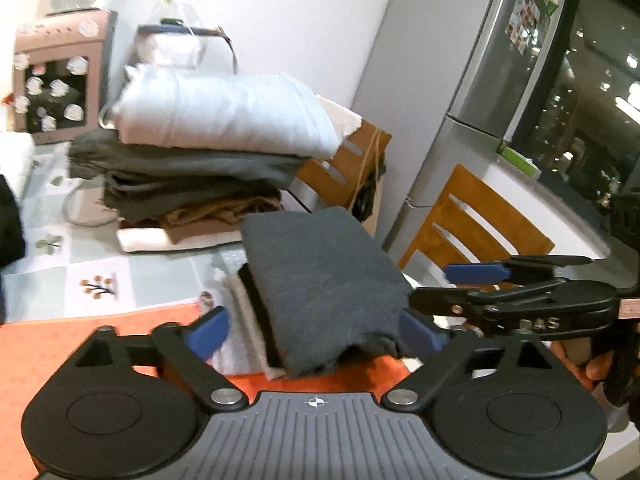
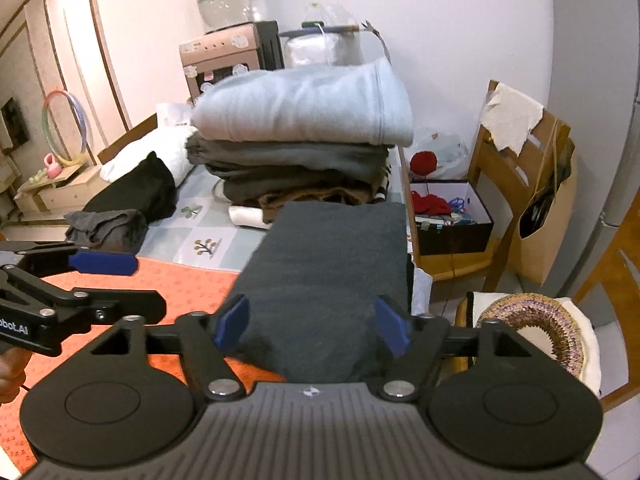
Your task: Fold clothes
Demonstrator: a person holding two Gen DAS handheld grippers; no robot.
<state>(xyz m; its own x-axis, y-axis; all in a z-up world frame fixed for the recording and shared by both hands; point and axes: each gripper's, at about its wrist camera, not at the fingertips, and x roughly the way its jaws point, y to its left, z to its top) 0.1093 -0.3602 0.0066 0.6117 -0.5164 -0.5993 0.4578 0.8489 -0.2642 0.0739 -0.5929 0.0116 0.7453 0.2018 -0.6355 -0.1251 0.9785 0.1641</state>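
Orange mat (image 2: 176, 280) near, tiled tablecloth (image 2: 176, 236) beyond; folded dark garment (image 2: 328, 272) lies between both grippers' wide, empty jaws: left gripper (image 1: 316, 330), right gripper (image 2: 312, 324). Clothes stack (image 2: 304, 148) far, fridge (image 1: 492, 60) right.

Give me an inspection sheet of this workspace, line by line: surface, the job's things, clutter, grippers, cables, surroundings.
Surface: table with tiled floral cover; orange mat at near edge.
Job's things: folded dark grey garment on the near small pile; tall folded stack behind.
Clutter: unfolded dark clothes at left; open box of red yarn beside the table.
Grippers: left gripper open, right gripper open, both astride the garment.
Cables: white cord beside the stack.
Surroundings: wooden chairs, fridge, water dispenser.
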